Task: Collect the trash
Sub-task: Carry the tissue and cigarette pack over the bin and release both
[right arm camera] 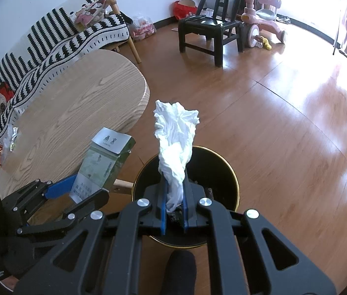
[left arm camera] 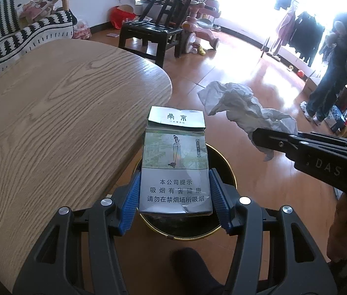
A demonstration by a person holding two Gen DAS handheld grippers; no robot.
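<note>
I have trash in both tongs now. My left gripper [left arm camera: 174,191] is squeezed shut on the sides of a cigarette box [left arm camera: 175,162], and the box sticks straight out ahead, its long way running along the fingers. My right gripper [right arm camera: 174,206] is pinched tight on a crumpled tissue [right arm camera: 175,142], which stands up tall past the fingertips. The black trash bin [right arm camera: 232,179] with the gold rim sits on the floor just beside the wooden table [right arm camera: 75,113]. In the right wrist view the tissue hangs right over the bin's open mouth. In the left wrist view the bin [left arm camera: 227,169] shows under the box, so the box looks to be over it too, close to the table side. I think the right hand is nearer the middle of the bin. I think letting go is next, and both things should fall straight down. The box may need a small nudge away from the table first.
</note>
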